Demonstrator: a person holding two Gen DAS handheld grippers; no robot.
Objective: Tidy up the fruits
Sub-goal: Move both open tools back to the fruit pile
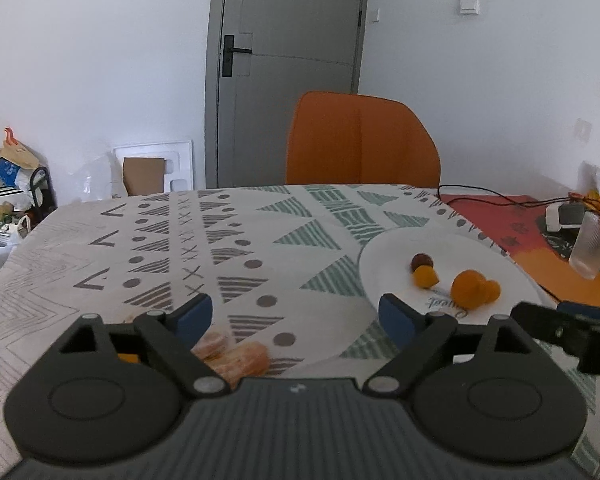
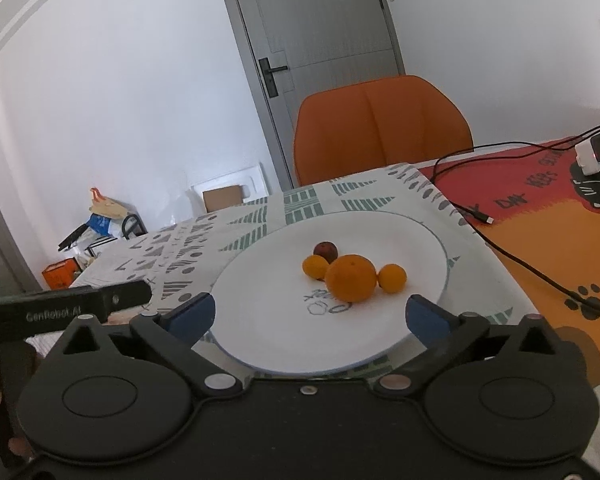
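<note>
A white plate (image 2: 260, 320) lies on the patterned tablecloth. On it sit a large orange (image 2: 351, 278), two small oranges (image 2: 315, 267) (image 2: 392, 278) and a dark red fruit (image 2: 325, 251). My right gripper (image 2: 310, 314) stands open just short of the large orange, with nothing between its fingers. In the left wrist view the plate (image 1: 384, 264) is to the right with the same fruits, the large orange (image 1: 469, 289) among them. My left gripper (image 1: 296, 316) is open over the cloth. Peeled orange segments (image 1: 240, 354) lie on the cloth under its left finger.
An orange chair (image 1: 360, 144) stands behind the table, in front of a grey door. At the right lie a red-orange mat (image 2: 540, 216), a black cable (image 2: 512, 256), a white charger and a clear plastic cup (image 1: 594, 246). Bags and boxes clutter the floor at the left.
</note>
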